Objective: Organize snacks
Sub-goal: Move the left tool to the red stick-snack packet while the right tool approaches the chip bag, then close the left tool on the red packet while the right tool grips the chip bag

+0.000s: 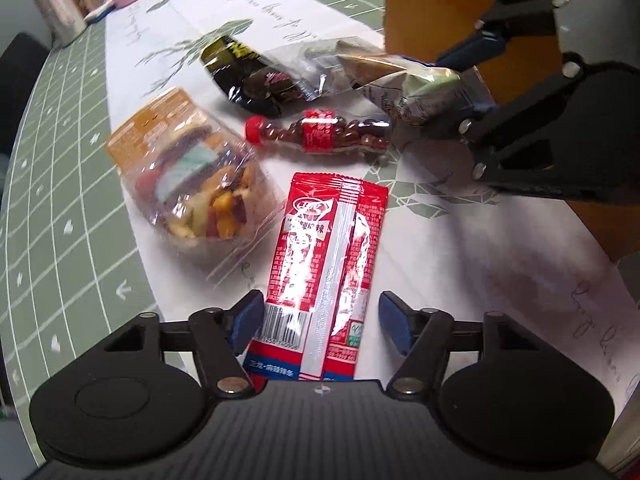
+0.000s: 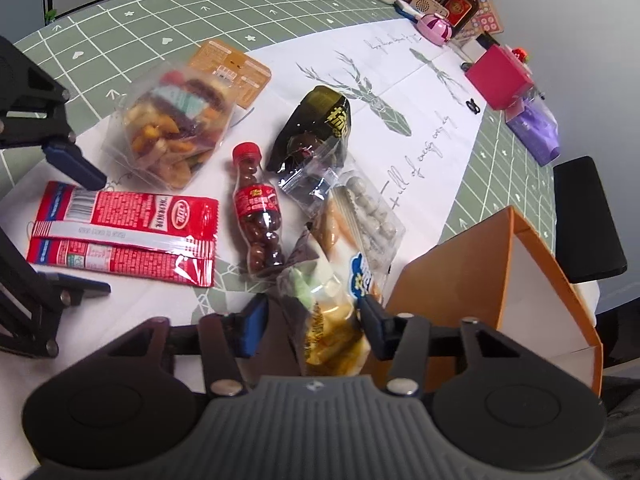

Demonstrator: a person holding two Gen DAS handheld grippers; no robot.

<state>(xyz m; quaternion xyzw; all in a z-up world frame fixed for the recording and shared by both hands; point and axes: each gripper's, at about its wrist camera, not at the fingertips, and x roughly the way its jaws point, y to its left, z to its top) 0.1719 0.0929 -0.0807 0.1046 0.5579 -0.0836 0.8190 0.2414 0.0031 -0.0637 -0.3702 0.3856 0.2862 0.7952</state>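
Both jaws are spread apart, and each pair has a snack between its fingers. The left gripper stands released around the near end of the red packet, which lies flat on the counter. The blue pads sit on each side of the packet, with a small gap on the right side, so nothing is squeezed yet. It looks like the person lined the jaws up with the short end because that is the easiest part to pinch.

The right gripper is also released. A crinkly bag of yellow snacks lies between its pads. The pads are close to the bag, but it is hard to say if they touch it. The bag seems to rest on the counter.

Just past the crinkly bag is a small candy bottle with a red cap, lying on its side. Near it are a clear bag of round pale sweets and a black pouch. Farther to the left sits a clear bag of mixed dried fruit with an orange card on top.

An orange box stands right beside the right gripper, with its open white inside showing. The snacks most likely go in there, so the bag closest to the box is a good first pick. No snack can be seen in the box, so the tidying is probably at its start.
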